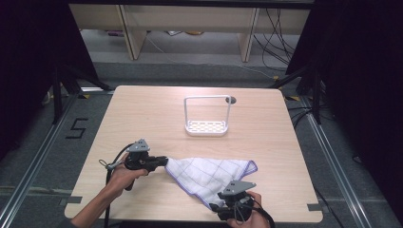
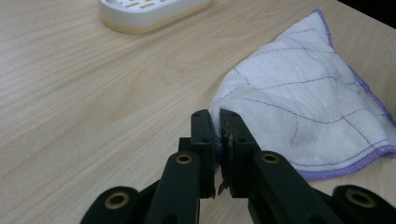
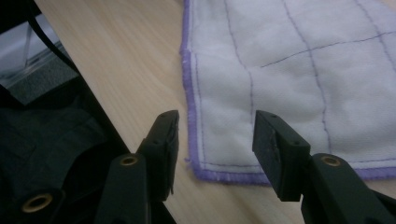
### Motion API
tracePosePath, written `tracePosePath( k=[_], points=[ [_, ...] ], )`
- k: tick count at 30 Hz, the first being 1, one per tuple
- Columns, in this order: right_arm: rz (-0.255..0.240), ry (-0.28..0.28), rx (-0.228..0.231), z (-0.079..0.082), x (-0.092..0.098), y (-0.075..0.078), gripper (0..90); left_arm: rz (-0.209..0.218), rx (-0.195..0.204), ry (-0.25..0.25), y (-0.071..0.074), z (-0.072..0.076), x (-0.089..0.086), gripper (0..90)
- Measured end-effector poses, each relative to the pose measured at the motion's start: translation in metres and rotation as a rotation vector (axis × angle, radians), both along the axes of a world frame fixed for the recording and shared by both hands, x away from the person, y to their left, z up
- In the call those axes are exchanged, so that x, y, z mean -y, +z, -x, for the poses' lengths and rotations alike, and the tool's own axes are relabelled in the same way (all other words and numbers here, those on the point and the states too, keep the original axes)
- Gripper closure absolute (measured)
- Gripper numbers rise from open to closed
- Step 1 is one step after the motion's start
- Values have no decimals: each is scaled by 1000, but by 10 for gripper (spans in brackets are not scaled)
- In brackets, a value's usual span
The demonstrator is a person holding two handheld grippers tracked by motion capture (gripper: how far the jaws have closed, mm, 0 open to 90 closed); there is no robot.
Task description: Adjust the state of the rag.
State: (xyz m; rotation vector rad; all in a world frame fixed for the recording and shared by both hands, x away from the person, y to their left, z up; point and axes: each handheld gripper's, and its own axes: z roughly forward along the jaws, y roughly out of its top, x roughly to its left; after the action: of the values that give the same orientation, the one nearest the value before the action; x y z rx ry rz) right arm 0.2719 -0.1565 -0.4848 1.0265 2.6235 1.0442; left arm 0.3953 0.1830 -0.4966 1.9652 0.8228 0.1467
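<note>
A white cloth with purple edging and thin purple grid lines lies near the table's front edge. My left gripper is shut on the cloth's left corner; in the left gripper view the cloth is pinched between the black jaws of that gripper. My right gripper sits at the cloth's near corner. In the right gripper view it stands open, its jaws either side of the cloth's hemmed corner, not closed on it.
A white soap-dish-like rack with a tall wire handle stands at the middle back of the wooden table; its base appears in the left gripper view. The table's front edge runs close beside my right gripper.
</note>
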Motion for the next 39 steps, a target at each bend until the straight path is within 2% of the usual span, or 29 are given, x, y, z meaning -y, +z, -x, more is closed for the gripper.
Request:
tracePosePath(
  k=[1, 2, 6, 7, 9, 10, 11, 12, 15, 16, 17, 18, 20, 21, 22, 23, 24, 25, 26, 27, 28, 29, 30, 31, 33, 34, 35, 37, 39],
  points=[
    [13, 12, 15, 0, -2, -3, 527, 3, 0, 2, 0, 0, 0, 836],
    [48, 36, 1, 0, -6, -9, 537, 2, -4, -6, 0, 0, 0, 835],
    [90, 20, -24, 3, -9, -13, 570, 17, -7, -1, 0, 0, 0, 830],
    [128, 36, 26, 3, -10, -14, 669, 3, -4, -9, 1, 0, -1, 829],
    [148, 48, 38, 3, -10, -14, 717, 3, -4, -8, 1, 0, -1, 829],
    [134, 41, 36, 4, -10, -14, 793, 9, -4, -8, 1, 0, -1, 829],
    [138, 71, 39, 2, -7, -13, 841, 10, -5, -7, 1, 0, -1, 829],
    [126, 67, 58, 3, -5, -11, 868, 12, -9, -17, 1, 1, -2, 829],
    [89, 70, 69, 2, -1, -4, 873, 20, -13, -22, 2, 3, -3, 830],
    [35, 69, 99, 0, 4, 9, 875, 32, -16, -34, 5, 7, -5, 831],
    [35, 69, 99, 0, 4, 9, 875, 32, -16, -34, 5, 7, -5, 831],
    [-9, 65, 120, -3, 11, 25, 875, 38, -18, -44, 8, 10, -6, 832],
    [-20, 69, 134, -4, 13, 32, 875, 38, -14, -61, 13, 17, -6, 832],
    [-54, 53, 165, -9, 19, 50, 876, 50, -8, -70, 15, 20, -6, 833],
    [-55, 47, 178, -11, 22, 57, 875, 45, -4, -80, 20, 26, -6, 833],
    [-55, 47, 178, -11, 22, 57, 875, 45, -4, -80, 20, 26, -6, 833],
    [-61, 31, 229, -19, 26, 76, 876, 46, 9, -103, 24, 31, -6, 833],
    [-61, 31, 229, -19, 26, 76, 876, 46, 9, -103, 24, 31, -6, 833],
    [-50, 16, 250, -27, 30, 90, 876, 51, 15, -98, 26, 35, -7, 833],
    [-50, 16, 250, -27, 30, 90, 876, 51, 15, -98, 26, 35, -7, 834],
    [-39, 11, 267, -33, 32, 97, 876, 41, 10, -114, 27, 34, -9, 834],
    [-33, -19, 294, -48, 38, 109, 877, 60, 10, -97, 25, 33, -9, 833],
    [-33, -19, 294, -48, 38, 109, 877, 60, 10, -97, 25, 33, -9, 833],
    [-30, -38, 298, -56, 40, 113, 877, 51, 0, -90, 25, 30, -10, 833],
    [-9, -72, 319, -78, 46, 119, 877, 71, -15, -75, 21, 25, -10, 833],
    [-10, -89, 313, -89, 47, 119, 877, 70, -25, -70, 21, 24, -10, 834],
    [8, -103, 293, -112, 50, 115, 877, 75, -39, -62, 19, 17, -9, 834],
    [16, -128, 269, -118, 48, 111, 877, 73, -39, -42, 16, 12, -7, 834],
    [56, -147, 213, -140, 43, 97, 877, 61, -48, -32, 12, 6, -6, 834]
  ],
)
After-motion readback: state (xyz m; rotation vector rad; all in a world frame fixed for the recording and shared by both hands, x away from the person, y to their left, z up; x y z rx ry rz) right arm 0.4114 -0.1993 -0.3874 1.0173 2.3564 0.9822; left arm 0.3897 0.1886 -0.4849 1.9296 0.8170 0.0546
